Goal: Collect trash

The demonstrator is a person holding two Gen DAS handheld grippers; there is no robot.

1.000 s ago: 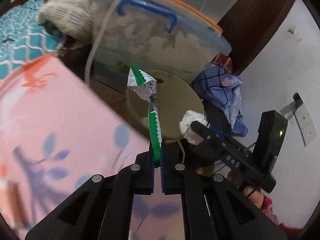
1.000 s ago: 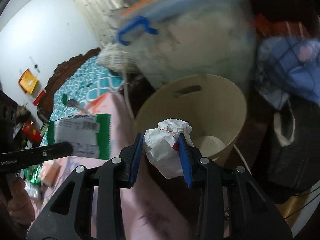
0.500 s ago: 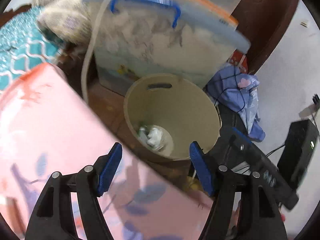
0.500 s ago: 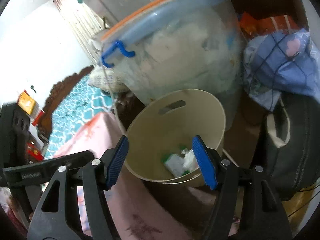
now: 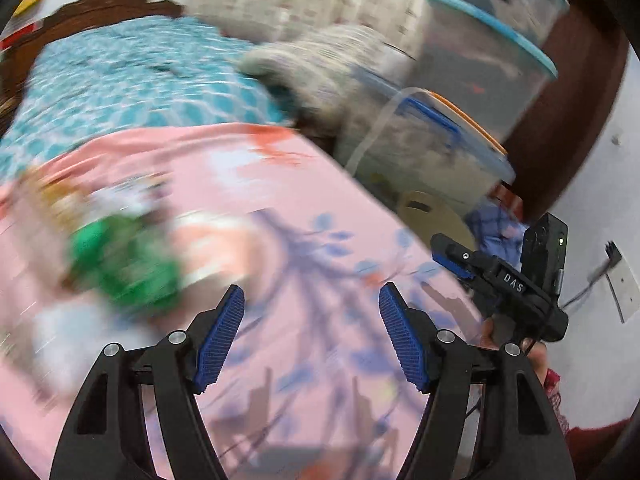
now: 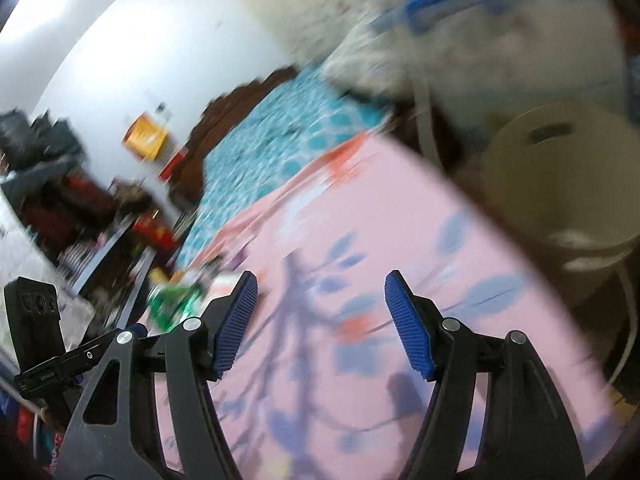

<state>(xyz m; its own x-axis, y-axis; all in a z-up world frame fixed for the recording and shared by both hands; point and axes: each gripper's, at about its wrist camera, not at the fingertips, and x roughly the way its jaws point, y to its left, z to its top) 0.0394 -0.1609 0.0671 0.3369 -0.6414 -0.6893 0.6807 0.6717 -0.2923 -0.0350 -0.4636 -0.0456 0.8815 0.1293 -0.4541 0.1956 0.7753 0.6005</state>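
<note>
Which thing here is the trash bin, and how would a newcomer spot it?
Find the pink sheet covering the bed, then follow its right edge down to the floor in the right wrist view. The bin stands there, in front of a clear storage box with a blue handle. It is the only round, open, beige tub, with a slot handle near its rim.

A bed (image 5: 304, 264) under a pink leaf-print sheet (image 6: 400, 248) carries a blurred heap of litter with 1 green wrapper (image 5: 124, 264) on it; a teal patterned blanket (image 5: 132, 92) covers the far end.
</note>
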